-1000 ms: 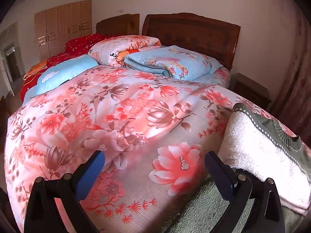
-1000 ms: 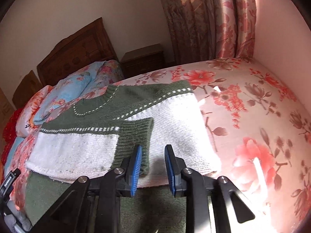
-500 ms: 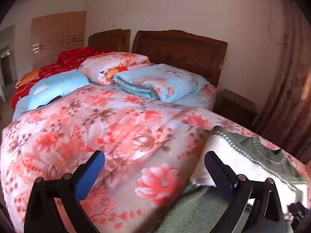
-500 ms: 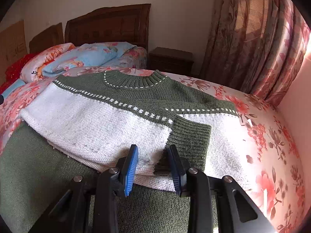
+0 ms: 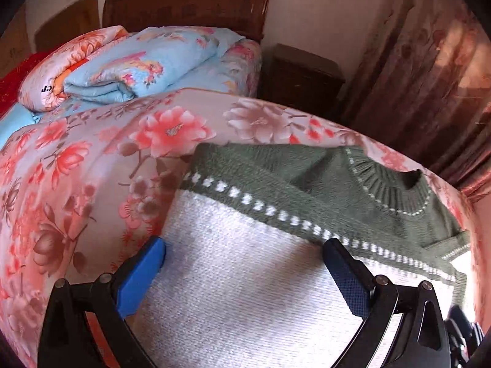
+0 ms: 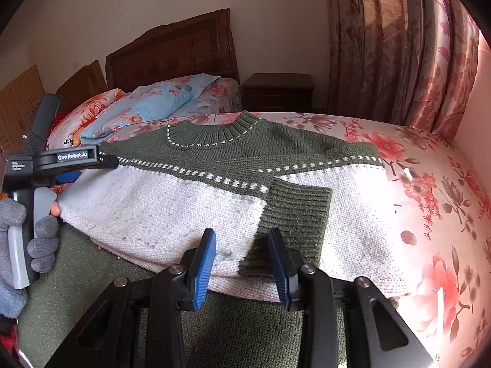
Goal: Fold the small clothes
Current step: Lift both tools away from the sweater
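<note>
A bed (image 6: pixel 429 214) covered with a pink floral bedspread (image 5: pixel 76 184) fills most of both views, its dark wooden headboard (image 6: pixel 175 52) against the wall at the upper left of the right wrist frame. A green and white knitted sweater (image 6: pixel 214 190) lies flat on the bedspread at frame centre, one sleeve folded across its white band. At the head of the bed, upper left, rest a folded light-blue floral quilt (image 5: pixel 144 64) and an orange floral bundle (image 5: pixel 61 70) just beside it.

"GenRobot.AI" is printed in white on the left gripper (image 6: pixel 76 165). Smaller white lettering beside it cannot be read. Black letters "er" are seen on the floral pillow (image 5: pixel 58 70).
</note>
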`<action>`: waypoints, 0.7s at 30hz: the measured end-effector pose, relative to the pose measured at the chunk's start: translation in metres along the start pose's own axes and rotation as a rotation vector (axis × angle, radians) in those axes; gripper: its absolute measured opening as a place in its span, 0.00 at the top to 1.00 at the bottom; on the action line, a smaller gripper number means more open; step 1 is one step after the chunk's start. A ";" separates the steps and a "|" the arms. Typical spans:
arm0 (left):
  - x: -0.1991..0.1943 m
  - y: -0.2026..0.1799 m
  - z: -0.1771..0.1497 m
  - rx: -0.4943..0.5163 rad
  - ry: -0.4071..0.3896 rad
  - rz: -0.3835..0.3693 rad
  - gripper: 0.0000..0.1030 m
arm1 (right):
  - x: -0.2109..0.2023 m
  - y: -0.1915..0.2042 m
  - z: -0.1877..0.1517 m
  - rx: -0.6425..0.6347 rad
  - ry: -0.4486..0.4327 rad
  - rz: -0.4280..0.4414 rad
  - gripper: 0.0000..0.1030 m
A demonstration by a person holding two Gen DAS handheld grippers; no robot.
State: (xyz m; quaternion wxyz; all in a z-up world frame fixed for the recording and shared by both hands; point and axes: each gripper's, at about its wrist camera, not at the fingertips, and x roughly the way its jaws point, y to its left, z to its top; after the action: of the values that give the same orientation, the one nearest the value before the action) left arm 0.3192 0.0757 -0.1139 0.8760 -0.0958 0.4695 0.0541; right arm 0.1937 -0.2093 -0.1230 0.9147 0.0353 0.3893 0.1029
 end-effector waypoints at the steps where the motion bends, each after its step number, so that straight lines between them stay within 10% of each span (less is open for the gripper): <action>1: 0.000 0.004 0.000 -0.024 0.008 -0.020 0.00 | 0.000 -0.001 0.000 0.004 -0.001 0.005 0.65; 5: -0.023 0.008 0.011 -0.112 -0.033 -0.122 0.00 | 0.000 -0.003 0.000 0.013 -0.003 0.015 0.65; 9: -0.043 -0.028 0.017 0.006 -0.096 -0.221 0.00 | 0.000 -0.004 -0.001 0.019 -0.004 0.022 0.65; 17: 0.000 -0.045 0.003 0.107 -0.024 -0.110 0.00 | 0.000 -0.008 -0.001 0.032 -0.008 0.042 0.65; 21: -0.022 -0.045 0.012 0.050 -0.026 -0.223 0.00 | -0.001 -0.011 -0.003 0.045 -0.011 0.058 0.65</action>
State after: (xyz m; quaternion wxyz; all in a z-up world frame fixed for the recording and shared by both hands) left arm 0.3250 0.0344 -0.0842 0.8847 -0.1245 0.4459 -0.0542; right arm 0.1926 -0.2205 -0.1257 0.9124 0.0676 0.3854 0.1202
